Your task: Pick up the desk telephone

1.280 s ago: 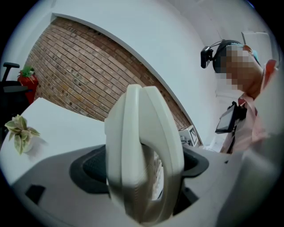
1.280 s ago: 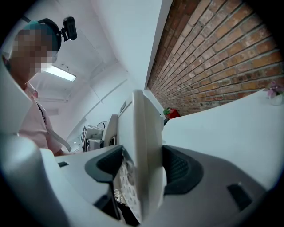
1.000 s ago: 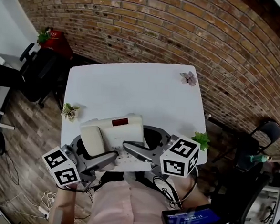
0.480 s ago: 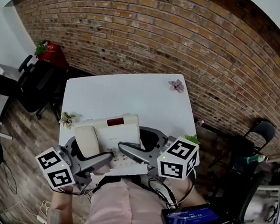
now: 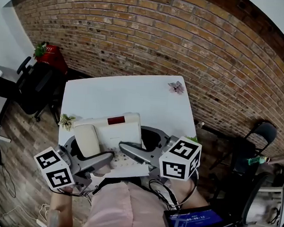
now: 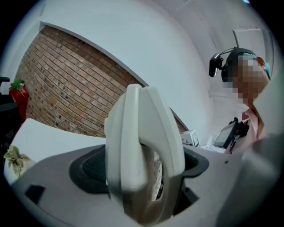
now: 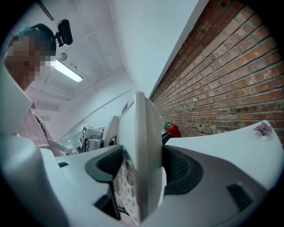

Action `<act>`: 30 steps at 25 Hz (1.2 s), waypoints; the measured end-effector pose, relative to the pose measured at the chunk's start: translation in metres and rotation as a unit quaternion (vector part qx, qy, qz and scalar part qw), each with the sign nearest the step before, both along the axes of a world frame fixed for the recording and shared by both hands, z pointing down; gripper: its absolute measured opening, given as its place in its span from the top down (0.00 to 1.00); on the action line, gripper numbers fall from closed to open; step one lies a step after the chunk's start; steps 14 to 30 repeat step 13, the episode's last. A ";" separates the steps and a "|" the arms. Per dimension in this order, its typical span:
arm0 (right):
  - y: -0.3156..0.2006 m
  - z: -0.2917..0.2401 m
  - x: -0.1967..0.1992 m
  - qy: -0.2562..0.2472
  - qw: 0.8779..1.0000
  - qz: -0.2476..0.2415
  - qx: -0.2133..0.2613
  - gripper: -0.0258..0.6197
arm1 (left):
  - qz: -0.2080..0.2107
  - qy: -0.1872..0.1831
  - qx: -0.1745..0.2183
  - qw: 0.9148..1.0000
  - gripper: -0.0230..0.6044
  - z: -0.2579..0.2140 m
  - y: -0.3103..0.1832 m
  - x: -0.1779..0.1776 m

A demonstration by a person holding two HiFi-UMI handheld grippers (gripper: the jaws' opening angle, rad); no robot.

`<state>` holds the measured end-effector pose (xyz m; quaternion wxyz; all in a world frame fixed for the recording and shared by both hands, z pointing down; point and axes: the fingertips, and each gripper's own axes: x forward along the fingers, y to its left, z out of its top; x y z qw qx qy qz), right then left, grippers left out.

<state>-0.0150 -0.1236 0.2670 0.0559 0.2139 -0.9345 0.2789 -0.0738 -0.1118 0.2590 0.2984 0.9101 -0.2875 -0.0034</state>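
Hanging between the two grippers, the desk telephone [image 5: 112, 133] sat over the near edge of the white desk [image 5: 129, 90], with its handset [image 5: 88, 140] in the cradle on the left and its keypad [image 5: 123, 159] toward the person. The left gripper [image 5: 93, 153] was clamped on the handset side. Its own view showed the desk telephone [image 6: 142, 150] filling the gap, with both pads pressed against it. The right gripper [image 5: 139, 143] was closed on the keypad side, its jaws standing fairly wide because the body of the desk telephone [image 7: 141, 155] between them was thick. The set looked to be raised off the surface, though the head view did not show the gap beneath it.

The step in hand appeared to be the lift itself, and it seemed well along. The next move would call for an even squeeze from both sides and a level carry, so that the handset did not slide from its cradle. It would also call for a straight rise, clear of the dried sprig [image 5: 66, 121] near the left corner.
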 end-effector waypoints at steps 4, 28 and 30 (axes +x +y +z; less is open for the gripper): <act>0.000 0.003 0.000 0.002 1.000 0.002 -0.002 0.52 | 0.002 0.001 -0.008 1.000 0.22 0.004 0.000 0.000; -0.005 0.008 0.001 0.004 1.000 0.006 -0.004 0.52 | 0.002 0.000 -0.012 1.000 0.22 0.009 -0.005 0.001; -0.005 0.008 0.001 0.004 1.000 0.006 -0.004 0.52 | 0.002 0.000 -0.012 1.000 0.22 0.009 -0.005 0.001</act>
